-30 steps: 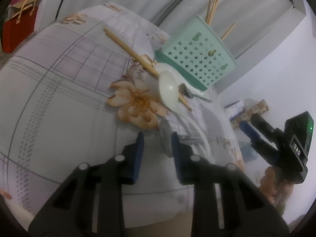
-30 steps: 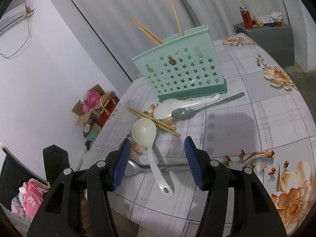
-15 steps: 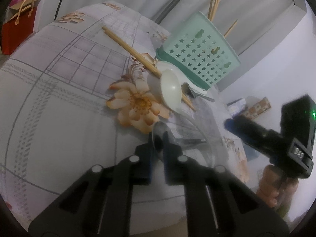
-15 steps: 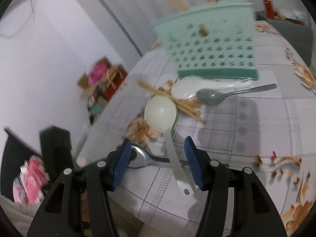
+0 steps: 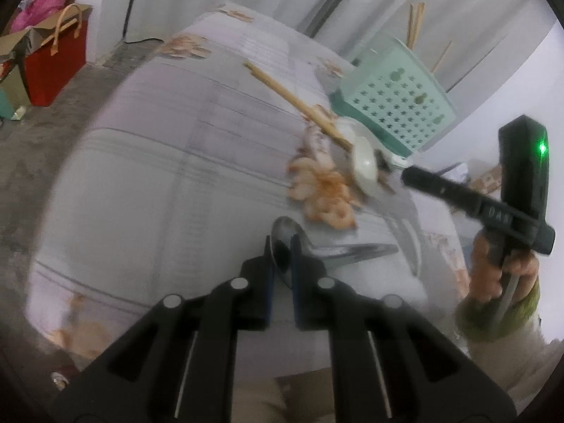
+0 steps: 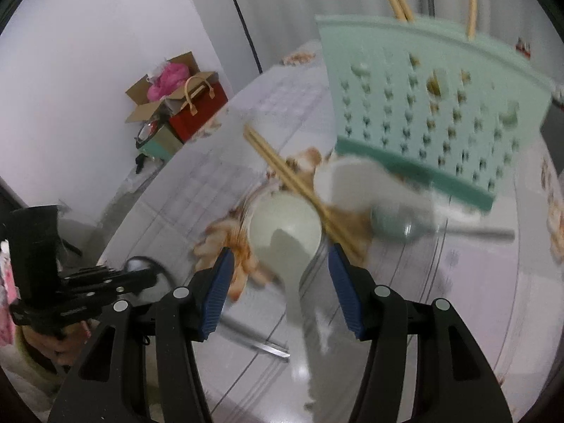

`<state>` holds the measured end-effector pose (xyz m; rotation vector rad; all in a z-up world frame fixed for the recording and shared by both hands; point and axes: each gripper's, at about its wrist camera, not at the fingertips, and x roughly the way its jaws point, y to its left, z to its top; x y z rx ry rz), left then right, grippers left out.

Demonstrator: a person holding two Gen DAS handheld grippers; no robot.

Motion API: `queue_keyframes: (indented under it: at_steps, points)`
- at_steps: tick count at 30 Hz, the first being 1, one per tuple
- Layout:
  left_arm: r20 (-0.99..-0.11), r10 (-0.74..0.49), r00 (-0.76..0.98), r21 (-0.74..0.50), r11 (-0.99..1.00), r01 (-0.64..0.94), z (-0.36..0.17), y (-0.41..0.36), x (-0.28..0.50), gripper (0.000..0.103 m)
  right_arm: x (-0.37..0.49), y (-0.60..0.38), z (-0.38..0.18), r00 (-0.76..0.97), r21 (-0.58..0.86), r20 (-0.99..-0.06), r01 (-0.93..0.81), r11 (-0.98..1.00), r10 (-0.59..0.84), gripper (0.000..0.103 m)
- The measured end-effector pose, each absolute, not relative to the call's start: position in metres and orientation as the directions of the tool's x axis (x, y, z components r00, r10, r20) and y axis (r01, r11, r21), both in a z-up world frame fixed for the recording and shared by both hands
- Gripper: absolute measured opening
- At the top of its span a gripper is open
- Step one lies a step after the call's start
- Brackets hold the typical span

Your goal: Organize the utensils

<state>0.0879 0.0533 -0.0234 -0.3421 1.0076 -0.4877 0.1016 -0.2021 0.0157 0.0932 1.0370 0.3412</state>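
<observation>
Left gripper [image 5: 283, 246] now clamped on metal spoon [image 5: 328, 246] bowl, lifting it off table [image 5: 158, 183]; a second ago jaws stood apart. Right gripper [image 6: 280, 283] half open, empty, over white ladle [image 6: 287, 236]. Next: mint basket [image 5: 394, 105].

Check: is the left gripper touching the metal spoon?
Touching. The left wrist view shows the left gripper with its pads clamped on the metal spoon's bowl.

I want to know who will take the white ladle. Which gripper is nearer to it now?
Right. The right gripper is open with the white ladle handle running between its fingers, not yet pressed. The left gripper is off to the side, shut on the metal spoon.
</observation>
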Motion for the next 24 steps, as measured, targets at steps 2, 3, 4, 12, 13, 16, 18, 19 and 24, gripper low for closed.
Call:
queue_keyframes:
  at_steps: [2,3,4,12,13,16,18,19,24]
  points:
    - [-0.726,-0.522,0.448,-0.475,0.851,0.223,-0.023,0.059,0.09,0.008,0.11,-0.201,0.017,0.474,0.217,-0.824,-0.243,0.945,0.311,0.055]
    - [-0.729,-0.514,0.452,-0.468,0.856,0.22,-0.022,0.064,0.091,0.008,0.114,-0.201,0.017,0.478,0.207,-0.824,-0.245,0.947,0.304,0.054]
    - [-0.731,-0.51,0.453,-0.465,0.858,0.217,-0.022,0.066,0.092,0.008,0.119,-0.201,0.016,0.478,0.199,-0.825,-0.254,0.946,0.302,0.053]
    - [-0.741,-0.483,0.466,-0.431,0.875,0.22,-0.021,0.076,0.097,0.01,0.145,-0.192,-0.007,0.429,0.097,-0.872,-0.324,0.941,0.238,0.029]
    - [-0.742,-0.481,0.467,-0.429,0.876,0.22,-0.021,0.075,0.098,0.011,0.146,-0.191,-0.009,0.425,0.088,-0.874,-0.336,0.938,0.234,0.027]
    - [-0.743,-0.479,0.467,-0.429,0.877,0.216,-0.021,0.077,0.099,0.011,0.146,-0.185,-0.013,0.415,0.065,-0.881,-0.37,0.927,0.228,0.017]
    - [-0.744,-0.477,0.468,-0.428,0.878,0.215,-0.021,0.077,0.101,0.011,0.145,-0.181,-0.014,0.423,0.035,-0.882,-0.38,0.924,0.207,0.011]
    - [-0.744,-0.474,0.47,-0.425,0.88,0.214,-0.021,0.077,0.102,0.011,0.144,-0.18,-0.014,0.426,0.022,-0.883,-0.382,0.924,0.197,0.01]
    - [-0.746,-0.468,0.474,-0.421,0.883,0.21,-0.02,0.078,0.104,0.011,0.139,-0.178,-0.007,0.454,0.007,-0.868,-0.395,0.918,0.202,0.004]
